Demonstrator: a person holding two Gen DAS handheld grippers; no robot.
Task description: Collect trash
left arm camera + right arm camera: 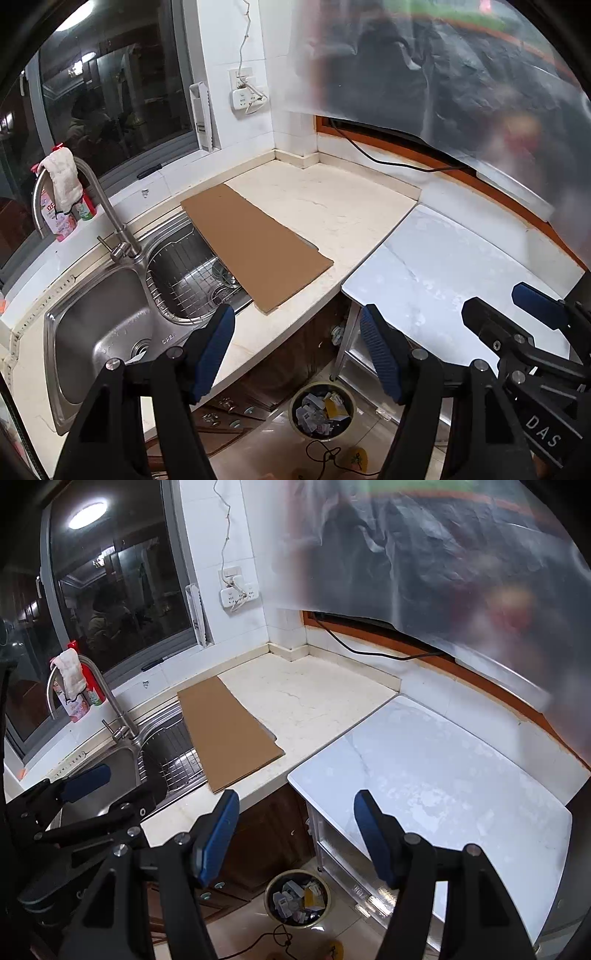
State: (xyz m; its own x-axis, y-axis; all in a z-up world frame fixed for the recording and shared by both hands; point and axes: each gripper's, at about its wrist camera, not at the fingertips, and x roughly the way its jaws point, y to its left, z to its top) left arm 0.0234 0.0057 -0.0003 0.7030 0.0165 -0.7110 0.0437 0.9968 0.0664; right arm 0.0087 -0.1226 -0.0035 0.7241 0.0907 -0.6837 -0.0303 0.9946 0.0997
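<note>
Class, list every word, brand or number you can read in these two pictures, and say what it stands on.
"DAS": white letters on the black body of the right hand-held gripper.
Pink pouch behind the faucet: print too blurred to read.
Sink rim stamp: too small to read.
Papers in the trash bin: unreadable.

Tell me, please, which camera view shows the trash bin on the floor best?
The left wrist view: the bin sits whole between the jaws, paper scraps visible inside. In the right wrist view the bin is also unobstructed, but slightly smaller and darker.

Each gripper [297,325] [295,810] is black with blue ribbed pads [380,356], silver screws, and white letters "DAS".
</note>
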